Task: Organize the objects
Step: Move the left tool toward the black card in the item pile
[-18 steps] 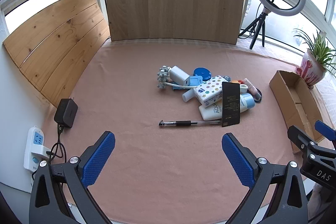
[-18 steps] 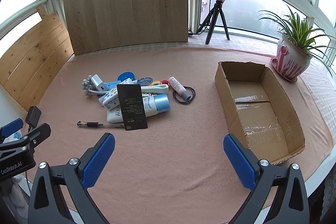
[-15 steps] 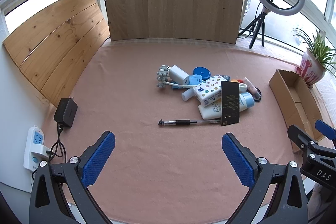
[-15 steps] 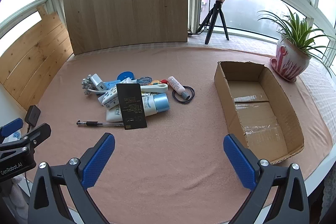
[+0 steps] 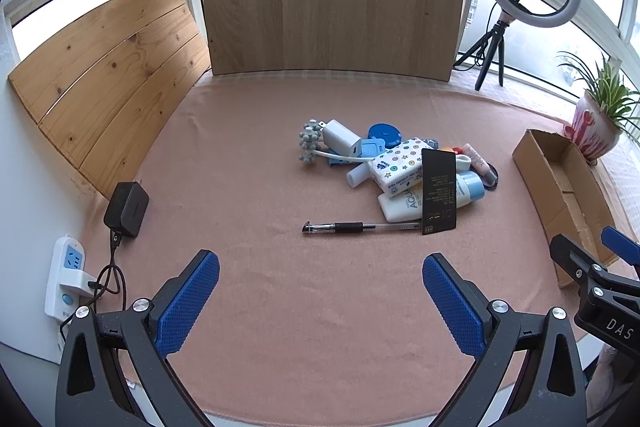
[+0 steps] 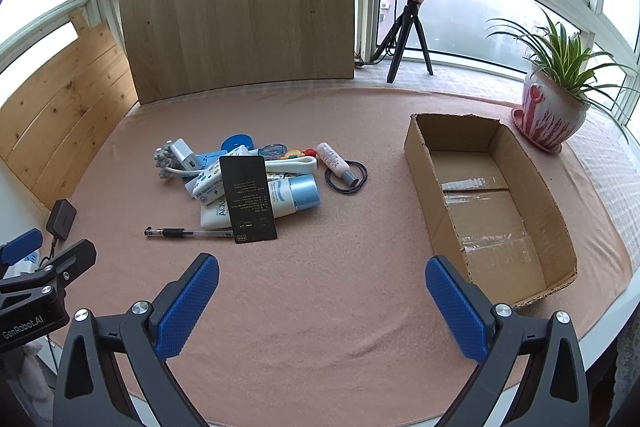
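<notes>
Both hand-held grippers [image 5: 320, 303] [image 6: 322, 303] gape apart, pen [image 5: 362, 227] ahead.

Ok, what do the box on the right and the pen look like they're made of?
Box: brown corrugated cardboard, matte, with torn rough rims and shiny clear tape across its floor. Pen: likely clear plastic barrel, see-through, with a black, probably rubber, grip.

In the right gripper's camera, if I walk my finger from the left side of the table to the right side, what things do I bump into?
Black charger → pen → black card → pink tube → cardboard box → potted plant.
</notes>
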### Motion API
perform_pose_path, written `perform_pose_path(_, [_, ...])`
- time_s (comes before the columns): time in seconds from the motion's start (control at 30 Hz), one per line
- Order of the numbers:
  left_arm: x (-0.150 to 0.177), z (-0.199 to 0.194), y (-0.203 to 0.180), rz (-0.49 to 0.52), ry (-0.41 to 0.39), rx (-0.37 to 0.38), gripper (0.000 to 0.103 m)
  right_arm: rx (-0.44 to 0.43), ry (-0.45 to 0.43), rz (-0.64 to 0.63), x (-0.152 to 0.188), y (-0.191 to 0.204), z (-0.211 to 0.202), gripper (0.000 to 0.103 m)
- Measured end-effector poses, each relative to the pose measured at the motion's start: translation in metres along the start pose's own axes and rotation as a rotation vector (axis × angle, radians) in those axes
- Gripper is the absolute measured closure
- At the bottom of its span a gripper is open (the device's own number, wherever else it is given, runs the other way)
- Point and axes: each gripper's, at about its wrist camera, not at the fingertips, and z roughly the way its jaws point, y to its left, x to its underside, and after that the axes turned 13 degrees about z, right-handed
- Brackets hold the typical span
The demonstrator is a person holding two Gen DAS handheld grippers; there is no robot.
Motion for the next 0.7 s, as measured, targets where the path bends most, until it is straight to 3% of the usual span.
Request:
perform_pose_path(0.3, [0.0, 0.004, 0.002, 0.002, -0.001, -0.009, 0.0, -0.013, 0.004, 0.004, -0.003, -0.002, 0.005, 0.002])
perform_pose_path(0.7, [-0.006, 0.016, 0.004, 0.007, 0.001, -0.009, 0.0, -0.043, 0.052, 0.004, -0.01, 0.002, 0.023, 0.02])
